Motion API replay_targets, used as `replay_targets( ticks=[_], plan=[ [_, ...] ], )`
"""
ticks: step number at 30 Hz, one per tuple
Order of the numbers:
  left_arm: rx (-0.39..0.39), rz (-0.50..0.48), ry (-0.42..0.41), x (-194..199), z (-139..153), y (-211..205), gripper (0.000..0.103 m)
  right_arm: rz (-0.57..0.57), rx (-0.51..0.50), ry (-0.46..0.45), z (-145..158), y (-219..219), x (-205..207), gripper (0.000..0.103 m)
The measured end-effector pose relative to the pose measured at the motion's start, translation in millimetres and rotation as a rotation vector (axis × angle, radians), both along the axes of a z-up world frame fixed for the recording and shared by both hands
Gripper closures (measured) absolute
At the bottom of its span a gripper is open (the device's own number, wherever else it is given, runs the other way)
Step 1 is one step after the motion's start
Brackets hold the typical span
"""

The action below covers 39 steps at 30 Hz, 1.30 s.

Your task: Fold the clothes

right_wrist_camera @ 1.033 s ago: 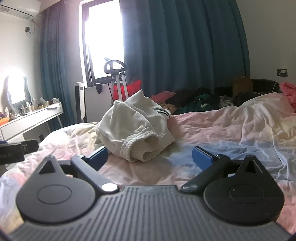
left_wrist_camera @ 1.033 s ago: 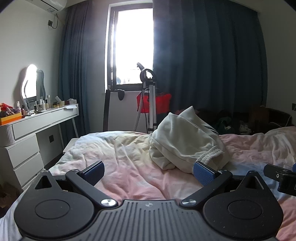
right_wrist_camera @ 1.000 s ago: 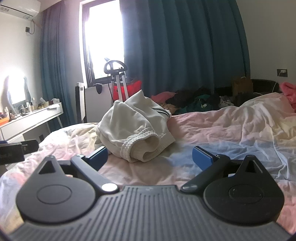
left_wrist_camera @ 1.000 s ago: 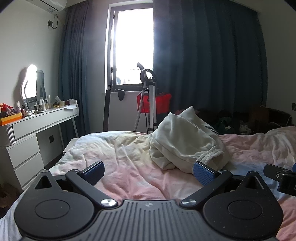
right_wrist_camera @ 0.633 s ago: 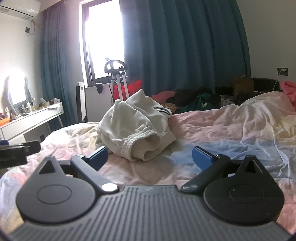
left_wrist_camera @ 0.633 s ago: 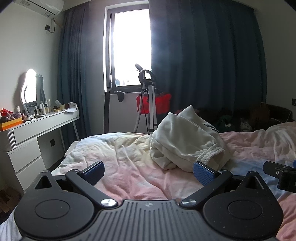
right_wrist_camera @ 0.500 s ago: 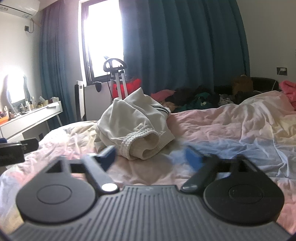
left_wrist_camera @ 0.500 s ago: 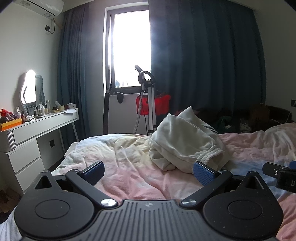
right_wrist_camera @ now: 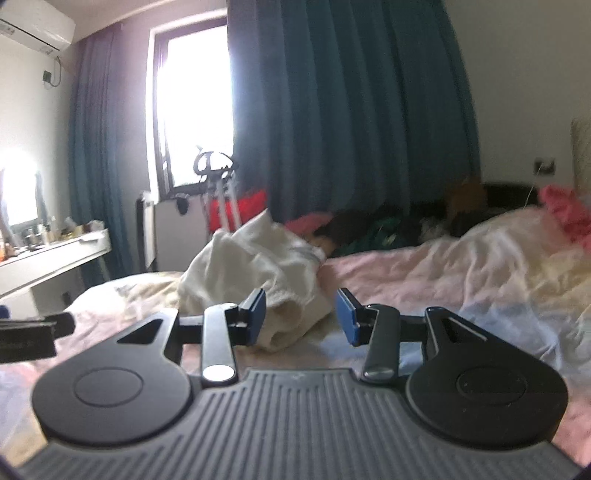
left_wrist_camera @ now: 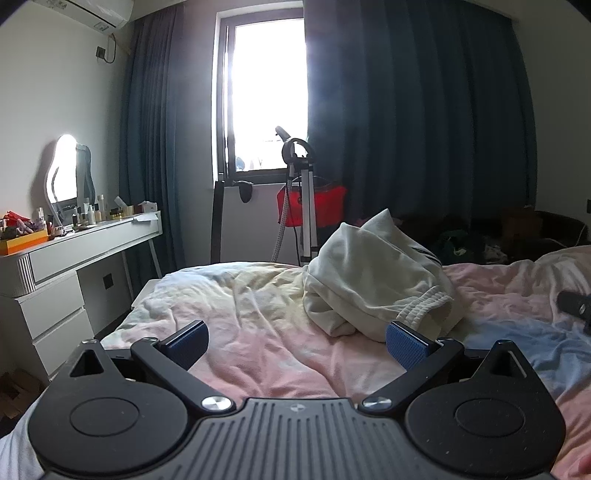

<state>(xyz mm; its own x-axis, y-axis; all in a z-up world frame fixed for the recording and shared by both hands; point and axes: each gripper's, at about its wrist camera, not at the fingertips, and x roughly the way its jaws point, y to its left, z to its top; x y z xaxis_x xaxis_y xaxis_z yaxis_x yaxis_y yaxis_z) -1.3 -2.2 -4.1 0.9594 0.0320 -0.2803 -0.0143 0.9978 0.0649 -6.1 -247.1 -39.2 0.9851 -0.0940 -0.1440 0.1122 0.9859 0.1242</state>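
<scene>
Cream garment lies bunched, ribbed hem frontward.

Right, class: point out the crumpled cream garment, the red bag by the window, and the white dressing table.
Crumpled cream garment (left_wrist_camera: 373,280): left wrist view, middle of the heap.
Red bag (left_wrist_camera: 328,206): left wrist view, its front panel.
White dressing table (left_wrist_camera: 92,243): left wrist view, top drawer front.

A home bedroom — a wide bed under a rumpled pink and pale yellow quilt fills the foreground. Dark blue floor-length curtains frame a bright window. A white dressing table with drawers carries a lit oval vanity mirror and small cosmetic bottles — a white wall-mounted air conditioner hangs above.
</scene>
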Motion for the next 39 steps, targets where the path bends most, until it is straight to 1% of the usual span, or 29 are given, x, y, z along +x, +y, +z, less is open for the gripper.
replay_targets(
  ticks=[1, 4, 7, 9, 11, 13, 17, 20, 23, 27, 29, 32, 33, 36, 38, 39],
  plan=[
    [-0.002, 0.0, 0.0, 0.5, -0.2, 0.4, 0.0, -0.01, -0.006, -0.01, 1.0, -0.2, -1.1, 0.057],
    [-0.004, 0.001, 0.002, 2.5, -1.3, 0.6, 0.0, 0.04, 0.04, 0.03, 2.8, -5.9, 3.6, 0.057],
    [-0.007, -0.003, 0.004, 3.3, -3.6, -0.2, 0.0, 0.057, 0.056, 0.057, 3.4, -7.6, 6.2, 0.061],
    [-0.011, -0.005, 0.005, 4.2, -5.2, -0.1, 0.0, 0.065, 0.063, 0.075, 4.1, -8.7, 7.9, 0.062],
    [-0.011, -0.002, 0.007, 6.4, -6.9, -0.4, 0.0, 0.092, 0.093, 0.122, 5.1, -13.8, 12.1, 0.062],
    [-0.009, -0.002, 0.016, 9.8, -9.9, -1.3, 0.0, 0.113, 0.118, 0.136, 9.0, -19.5, 11.8, 0.062],
    [0.0, -0.017, 0.036, 21.7, -16.4, -7.3, 0.0, 0.115, 0.11, 0.129, 16.3, -25.5, 13.4, 0.061],
    [0.011, -0.047, 0.045, 33.1, -20.2, -15.0, 0.0, 0.136, 0.121, 0.154, 14.2, -29.7, 15.7, 0.062],
    [0.038, -0.082, 0.053, 50.0, -23.5, -28.4, 0.0, 0.113, 0.101, 0.131, 13.8, -30.2, 15.5, 0.062],
    [0.094, -0.116, 0.057, 74.3, -33.5, -46.7, 0.0, 0.089, 0.09, 0.065, 12.1, -32.0, 14.9, 0.062],
    [0.116, -0.135, 0.054, 90.2, -41.8, -56.7, 0.0, 0.052, 0.078, 0.08, 7.2, -33.8, 18.9, 0.061],
    [0.155, -0.163, 0.06, 116.7, -56.7, -75.4, 0.0, -0.024, 0.004, 0.072, -0.7, -36.6, 24.9, 0.061],
    [0.181, -0.176, 0.059, 126.8, -63.1, -85.3, 0.0, -0.044, -0.014, 0.076, -2.5, -38.3, 27.8, 0.061],
    [0.26, -0.207, 0.042, 154.1, -80.5, -115.0, 0.0, -0.045, 0.002, 0.102, -4.4, -49.4, 37.2, 0.062],
    [0.284, -0.234, 0.024, 167.1, -88.4, -131.8, 0.001, -0.046, 0.012, 0.119, -5.7, -56.7, 43.5, 0.062],
    [0.296, -0.25, 0.009, 174.2, -91.9, -141.5, 0.001, -0.047, 0.018, 0.127, -6.4, -60.4, 46.6, 0.068]
  ],
)
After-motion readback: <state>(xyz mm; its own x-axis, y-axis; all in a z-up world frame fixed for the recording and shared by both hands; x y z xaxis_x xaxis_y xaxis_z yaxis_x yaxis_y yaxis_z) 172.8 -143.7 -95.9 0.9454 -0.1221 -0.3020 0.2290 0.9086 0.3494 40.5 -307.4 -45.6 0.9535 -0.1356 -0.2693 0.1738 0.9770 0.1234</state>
